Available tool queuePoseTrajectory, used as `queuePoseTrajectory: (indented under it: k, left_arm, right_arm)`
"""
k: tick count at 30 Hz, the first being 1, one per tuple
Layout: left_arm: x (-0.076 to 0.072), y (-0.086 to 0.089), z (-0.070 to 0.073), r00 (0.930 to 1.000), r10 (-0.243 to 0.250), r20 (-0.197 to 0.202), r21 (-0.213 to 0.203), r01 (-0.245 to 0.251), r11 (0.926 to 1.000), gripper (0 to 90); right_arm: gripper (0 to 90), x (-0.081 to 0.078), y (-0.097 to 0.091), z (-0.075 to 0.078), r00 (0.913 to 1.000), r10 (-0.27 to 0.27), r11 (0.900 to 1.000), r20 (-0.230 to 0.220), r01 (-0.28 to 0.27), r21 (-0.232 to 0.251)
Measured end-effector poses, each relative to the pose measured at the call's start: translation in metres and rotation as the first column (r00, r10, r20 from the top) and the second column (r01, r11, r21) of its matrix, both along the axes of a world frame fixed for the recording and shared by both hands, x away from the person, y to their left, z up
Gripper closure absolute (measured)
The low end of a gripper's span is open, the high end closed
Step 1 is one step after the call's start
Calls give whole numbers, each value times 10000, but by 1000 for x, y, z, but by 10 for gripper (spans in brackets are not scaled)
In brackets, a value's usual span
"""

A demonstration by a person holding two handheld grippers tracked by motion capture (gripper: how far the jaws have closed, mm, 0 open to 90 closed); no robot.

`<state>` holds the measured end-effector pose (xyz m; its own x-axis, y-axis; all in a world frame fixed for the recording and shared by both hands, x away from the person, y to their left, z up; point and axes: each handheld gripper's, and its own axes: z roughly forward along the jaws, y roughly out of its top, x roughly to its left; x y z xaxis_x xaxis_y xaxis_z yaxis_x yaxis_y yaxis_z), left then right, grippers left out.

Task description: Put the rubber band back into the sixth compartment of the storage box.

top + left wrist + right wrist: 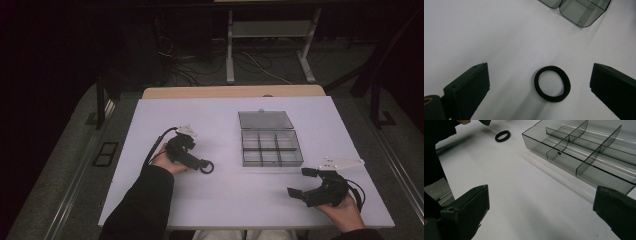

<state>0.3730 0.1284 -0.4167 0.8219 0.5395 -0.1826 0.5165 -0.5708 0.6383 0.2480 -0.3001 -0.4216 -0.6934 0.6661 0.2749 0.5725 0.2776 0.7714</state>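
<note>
A black elastic ring [207, 167] lies flat on the white table [225, 200]. In the left gripper view the ring [552, 83] rests between the two wide-apart jaws of my left gripper [540, 66], touching neither. From above, the left gripper [202, 164] reaches the ring from the left. A smoky clear compartment box [271, 148] stands at centre right with its lid [265, 120] folded back. My right gripper [299, 182] stands open near the front right, apart from the box. The right gripper view has its jaws [542, 188] empty, the box [584, 152] ahead and the ring [503, 136] far off.
A small dark speck [559, 153] sits in one front compartment of the box. The table's wooden far edge [235, 91] borders a dark floor with cables and desk legs [230, 50]. A dark sleeve [145, 205] lies over the front left.
</note>
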Motion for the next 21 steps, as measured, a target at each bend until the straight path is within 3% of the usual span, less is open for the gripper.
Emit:
queuePoseTrajectory:
  k: [5, 13, 21]
  left_arm:
    - [1, -2, -4, 9999, -143, -92, 153, 145, 9998, 67]
    - [6, -9, -9, 9977, -672, -75, 744, 676, 9949, 149]
    - [4, -14, -12, 9933, -1144, -150, 689, 1152, 9910, 291]
  right_arm:
    - [0, 0, 0, 0, 10000, 23, 10000, -12, -23, 0]
    - [0, 0, 0, 0, 10000, 27, 10000, 2, -27, -5]
    - [0, 0, 0, -1, 10000, 36, 10000, -15, -36, -29]
